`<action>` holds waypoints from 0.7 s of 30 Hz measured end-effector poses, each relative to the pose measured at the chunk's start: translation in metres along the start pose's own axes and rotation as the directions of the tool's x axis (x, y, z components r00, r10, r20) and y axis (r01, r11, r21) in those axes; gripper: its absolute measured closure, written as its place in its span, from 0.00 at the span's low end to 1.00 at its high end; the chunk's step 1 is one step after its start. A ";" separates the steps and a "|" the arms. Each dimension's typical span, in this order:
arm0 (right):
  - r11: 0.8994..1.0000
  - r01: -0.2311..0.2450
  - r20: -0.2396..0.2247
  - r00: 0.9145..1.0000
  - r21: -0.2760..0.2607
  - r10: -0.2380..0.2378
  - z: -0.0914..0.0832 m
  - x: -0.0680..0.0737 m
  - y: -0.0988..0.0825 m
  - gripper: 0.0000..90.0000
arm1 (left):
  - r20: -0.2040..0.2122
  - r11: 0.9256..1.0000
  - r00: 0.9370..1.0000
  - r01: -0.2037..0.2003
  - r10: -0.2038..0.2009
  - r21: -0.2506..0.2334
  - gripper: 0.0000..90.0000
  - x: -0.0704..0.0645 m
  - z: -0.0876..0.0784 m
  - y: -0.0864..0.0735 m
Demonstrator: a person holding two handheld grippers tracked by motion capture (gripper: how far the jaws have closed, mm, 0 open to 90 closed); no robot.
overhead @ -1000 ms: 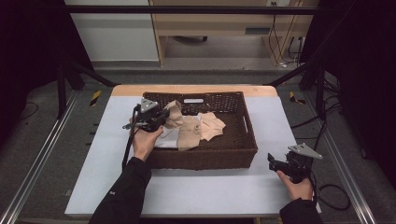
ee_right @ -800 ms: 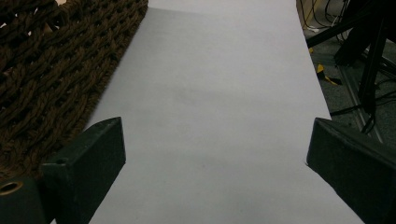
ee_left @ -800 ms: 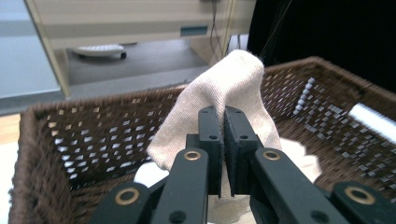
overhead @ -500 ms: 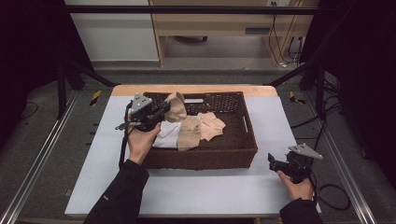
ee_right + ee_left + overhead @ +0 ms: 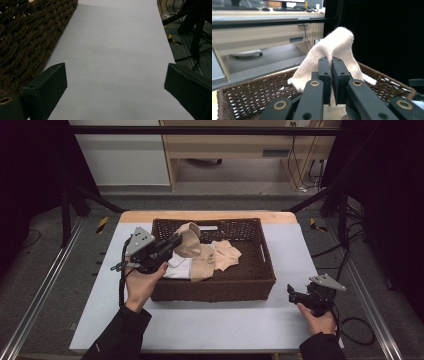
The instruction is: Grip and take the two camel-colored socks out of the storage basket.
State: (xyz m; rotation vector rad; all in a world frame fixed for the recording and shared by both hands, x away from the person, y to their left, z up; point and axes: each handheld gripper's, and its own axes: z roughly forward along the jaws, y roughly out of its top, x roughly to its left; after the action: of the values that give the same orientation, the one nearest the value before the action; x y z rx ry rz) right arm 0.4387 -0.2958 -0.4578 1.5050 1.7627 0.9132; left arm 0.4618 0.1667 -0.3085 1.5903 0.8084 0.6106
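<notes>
A brown wicker basket (image 5: 215,289) stands on the white table. My left gripper (image 5: 176,240) hovers over the basket's left rim, shut on a beige sock (image 5: 190,239). The sock arches up past the jaws and its tail hangs down onto the pile. In the left gripper view the jaws (image 5: 331,61) pinch the sock (image 5: 338,41) above the basket's weave (image 5: 249,97). A white sock (image 5: 179,269), a tan sock (image 5: 202,266) and a peach sock (image 5: 228,254) lie in the basket. My right gripper (image 5: 292,293) rests open near the table's front right, with bare table between its jaws (image 5: 115,72).
The basket's side wall (image 5: 25,37) lies just left of my right gripper. White table top (image 5: 210,325) runs along the front and both sides of the basket. Metal rails flank the table, cables (image 5: 352,325) trail at the right, and a wooden cabinet (image 5: 235,145) stands behind.
My left gripper has risen and drifted left with the beige sock, pulling it up off the pile. The right gripper has stayed still.
</notes>
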 end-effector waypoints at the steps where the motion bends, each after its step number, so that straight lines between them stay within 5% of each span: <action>1: 1.000 0.000 0.001 1.000 0.000 0.000 0.000 0.000 0.000 0.05 | 0.007 1.000 1.000 -0.008 0.008 -0.003 0.95 -0.002 -0.003 0.001; 10: 1.000 -0.005 0.001 1.000 -0.001 0.005 -0.001 0.000 -0.001 0.05 | 0.055 0.999 0.997 -0.053 0.054 -0.011 0.95 -0.020 -0.028 -0.004; 21: 1.000 -0.003 0.004 1.000 0.000 0.003 -0.001 0.000 -0.002 0.06 | 0.112 0.997 0.991 -0.070 0.069 0.009 0.95 -0.034 -0.054 -0.033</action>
State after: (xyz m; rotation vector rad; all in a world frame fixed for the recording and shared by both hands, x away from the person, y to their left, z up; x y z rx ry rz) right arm 0.4368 -0.2965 -0.4584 1.5088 1.7587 0.9108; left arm 0.3933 0.1759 -0.3295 1.6546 0.6771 0.5621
